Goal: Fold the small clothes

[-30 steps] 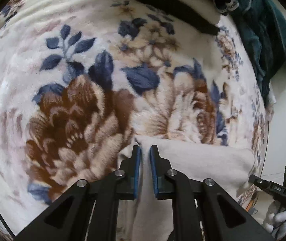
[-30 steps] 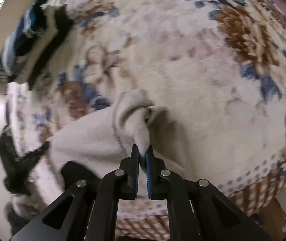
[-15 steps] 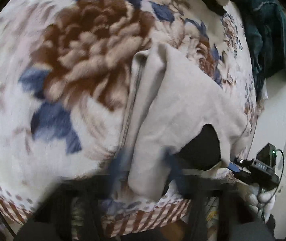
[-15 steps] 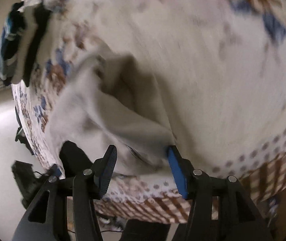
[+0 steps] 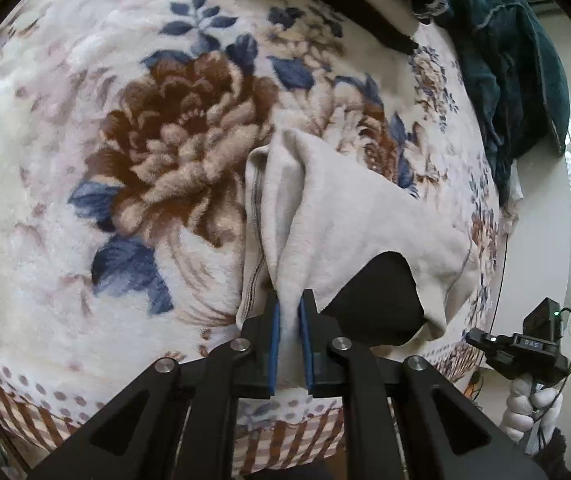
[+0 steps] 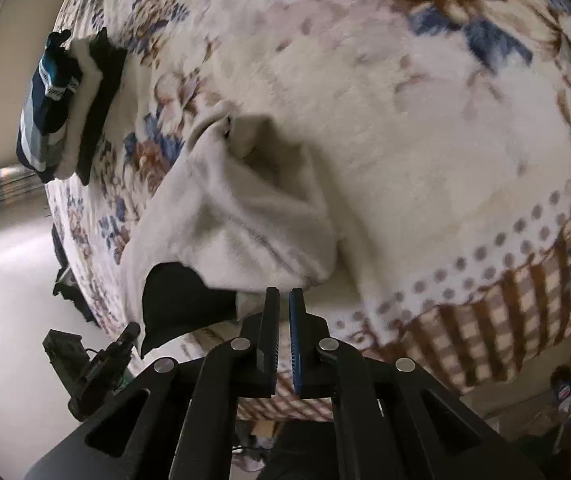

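Left tongs pinching cream garment, long axis running away, bunched

Left gripper at lower centre pinches a cream garment lying on the floral blanket.

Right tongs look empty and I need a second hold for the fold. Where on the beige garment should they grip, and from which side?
Grip the rounded near corner of the beige garment, just ahead of the right tongs. Come in low from the blanket edge side: that corner bulges up off the blanket as a thick fold. The left tongs already pinch the other bunched edge.
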`<state>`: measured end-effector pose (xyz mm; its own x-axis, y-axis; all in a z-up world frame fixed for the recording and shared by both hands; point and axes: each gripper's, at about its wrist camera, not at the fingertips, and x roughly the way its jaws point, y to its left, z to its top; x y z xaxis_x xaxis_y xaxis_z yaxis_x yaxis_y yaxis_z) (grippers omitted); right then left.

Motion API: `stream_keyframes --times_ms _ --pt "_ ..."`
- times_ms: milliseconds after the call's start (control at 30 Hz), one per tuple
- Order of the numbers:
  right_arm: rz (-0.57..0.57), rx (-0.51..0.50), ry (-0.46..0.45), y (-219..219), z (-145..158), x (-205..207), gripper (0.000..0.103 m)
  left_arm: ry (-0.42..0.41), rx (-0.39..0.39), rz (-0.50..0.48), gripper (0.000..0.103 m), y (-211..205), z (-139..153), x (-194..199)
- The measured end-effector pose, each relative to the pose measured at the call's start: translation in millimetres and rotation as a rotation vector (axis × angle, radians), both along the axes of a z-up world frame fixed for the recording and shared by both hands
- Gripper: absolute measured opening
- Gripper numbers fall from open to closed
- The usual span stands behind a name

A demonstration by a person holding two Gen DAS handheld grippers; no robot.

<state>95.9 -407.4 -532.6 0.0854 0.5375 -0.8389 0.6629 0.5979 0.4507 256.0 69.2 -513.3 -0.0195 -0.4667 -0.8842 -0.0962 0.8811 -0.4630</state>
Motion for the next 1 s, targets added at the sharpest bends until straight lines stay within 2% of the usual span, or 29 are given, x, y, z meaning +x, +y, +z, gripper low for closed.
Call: stream_keyframes --times_ms 67,100,133,167,200,300,367,400,433,600,700,767,833,867,900,933,967,1000 --pt "0.002 0.021 0.015 -7 -13 1 0.007 0.006 0.008 0.000 0.007 0 -4 -2" --pt "-0.010 0.054 0.032 -10 -23 -1 0.022 0.009 0.004 0.005 0.007 -1 -5 -3" --pt "-0.038 0.095 0.051 -12 -37 -5 0.049 0.011 0.004 0.007 0.007 -1 -5 -4" --pt "-0.062 0.111 0.053 -11 -46 -7 0.055 0.011 0.008 0.007 0.007 -1 -5 -4" --pt "-0.082 0.127 0.053 -11 -53 -11 0.055 0.013 0.010 0.006 0.007 0 -6 -5" --pt "-0.124 0.203 0.068 0 -75 -17 0.055 0.015 0.023 -0.006 0.007 -1 -7 -5" --pt "-0.166 0.189 0.057 5 -80 -19 0.029 0.016 0.031 -0.016 0.007 -2 -7 -4" --pt "-0.179 0.196 0.043 8 -79 -17 0.011 0.016 0.033 -0.021 0.007 -2 -6 -4" --pt "-0.184 0.193 0.032 11 -75 -16 0.009 0.013 0.031 -0.023 0.007 -2 -5 -4" --pt "-0.236 0.216 -0.055 9 -38 -18 0.007 0.010 0.008 -0.055 0.007 -4 2 -3" --pt "-0.215 0.165 -0.028 0 -30 -22 0.007 0.020 0.050 -0.082 0.008 -5 -12 -2" --pt "-0.123 0.080 0.000 -3 -33 -17 0.007 0.066 0.053 -0.109 0.009 -6 -27 -3" --pt "-0.061 0.073 0.039 -3 -40 -10 0.008 0.116 0.001 -0.112 0.012 -5 -32 -4" --pt "-0.032 0.071 0.048 0 -39 -4 0.009 0.122 -0.018 -0.106 0.021 -3 -29 -5" --pt "0.000 0.055 0.039 2 -35 0 0.015 0.131 -0.038 -0.093 0.025 0 -26 -6" --pt "0.036 0.019 0.015 5 -26 7 0.033 0.133 -0.056 -0.078 0.031 3 -23 -7" --pt "0.055 -0.016 -0.009 7 -19 13 0.047 0.122 -0.095 -0.045 0.048 10 -17 -7" --pt "0.065 -0.045 -0.046 7 -11 18 0.068 0.105 -0.122 -0.017 0.059 14 -13 -6"
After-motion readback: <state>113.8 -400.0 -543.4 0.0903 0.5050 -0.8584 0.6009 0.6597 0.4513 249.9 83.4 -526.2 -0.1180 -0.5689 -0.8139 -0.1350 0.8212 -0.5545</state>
